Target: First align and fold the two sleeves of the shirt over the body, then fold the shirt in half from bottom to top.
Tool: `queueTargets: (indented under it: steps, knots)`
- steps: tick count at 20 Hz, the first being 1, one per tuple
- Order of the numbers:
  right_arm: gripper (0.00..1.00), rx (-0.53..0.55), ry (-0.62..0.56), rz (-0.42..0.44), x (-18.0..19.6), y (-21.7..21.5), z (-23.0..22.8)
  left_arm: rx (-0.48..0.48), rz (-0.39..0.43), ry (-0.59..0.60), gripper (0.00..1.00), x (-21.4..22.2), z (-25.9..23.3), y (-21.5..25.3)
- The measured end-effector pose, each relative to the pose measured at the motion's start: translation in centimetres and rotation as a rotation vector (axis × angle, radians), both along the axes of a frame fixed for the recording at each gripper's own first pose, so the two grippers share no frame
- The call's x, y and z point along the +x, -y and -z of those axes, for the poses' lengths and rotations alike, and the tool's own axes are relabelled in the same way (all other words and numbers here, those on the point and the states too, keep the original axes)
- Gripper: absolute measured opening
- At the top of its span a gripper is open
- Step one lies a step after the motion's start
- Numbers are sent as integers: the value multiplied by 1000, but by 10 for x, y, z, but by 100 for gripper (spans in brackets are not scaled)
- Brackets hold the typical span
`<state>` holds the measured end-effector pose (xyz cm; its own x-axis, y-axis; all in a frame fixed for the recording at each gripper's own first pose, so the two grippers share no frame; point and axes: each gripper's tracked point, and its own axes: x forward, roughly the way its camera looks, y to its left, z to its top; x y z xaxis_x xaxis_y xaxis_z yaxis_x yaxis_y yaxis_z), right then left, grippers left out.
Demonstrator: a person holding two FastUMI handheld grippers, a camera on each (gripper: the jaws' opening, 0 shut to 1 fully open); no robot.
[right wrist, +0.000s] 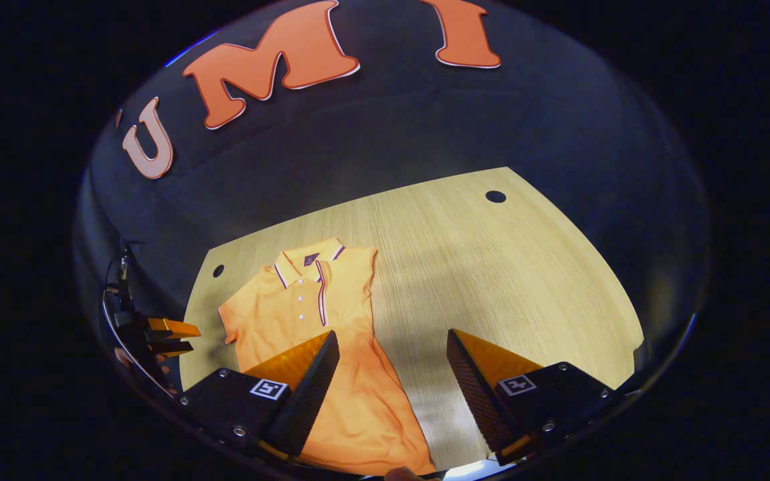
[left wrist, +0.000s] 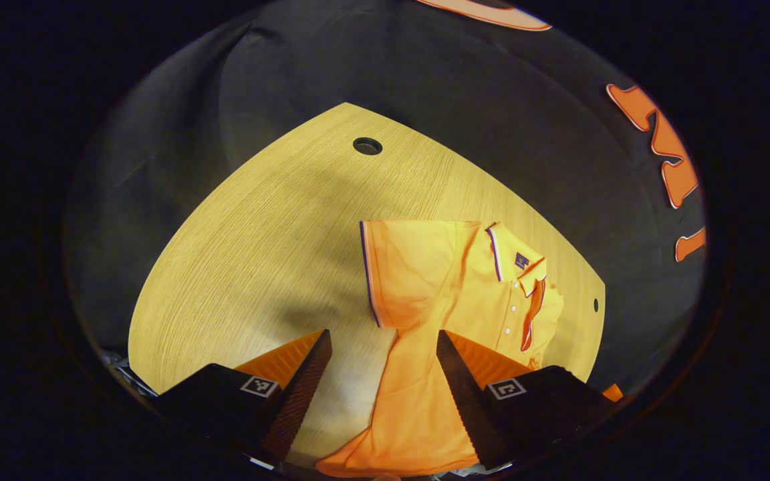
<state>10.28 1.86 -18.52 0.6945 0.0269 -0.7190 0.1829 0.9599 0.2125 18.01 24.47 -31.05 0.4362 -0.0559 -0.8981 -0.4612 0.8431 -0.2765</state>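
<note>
Sleeves: one lies folded ahead of your left gripper (left wrist: 385,374); the shirt (right wrist: 318,314) needs more; both grippers gape wide, holding nothing, right gripper (right wrist: 392,374) included

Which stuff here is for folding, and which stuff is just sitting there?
For the job:
orange polo shirt
left gripper
right gripper

Just there:
wooden table
round holes in the table

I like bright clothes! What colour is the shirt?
Orange, with dark striped trim on the shirt; clearest in the right gripper view.
</note>
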Motion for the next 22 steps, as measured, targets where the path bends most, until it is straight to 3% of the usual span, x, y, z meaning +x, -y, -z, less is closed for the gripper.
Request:
queueTargets:
  steps: [8,14,16,18,22]
  knots:
    - [99,-113,7,103,-71,21,12,14,61,-165,96,50,55,-6]
    - [99,-101,-25,196,-112,33,25,118,83,-250,94,69,87,-23]
    - [99,-105,-39,214,-124,36,29,140,94,-276,81,72,93,-26]
    - [99,-98,-51,236,-133,38,33,170,118,-298,75,73,94,-28]
    - [99,-76,-62,264,-142,35,40,193,175,-277,78,81,90,-20]
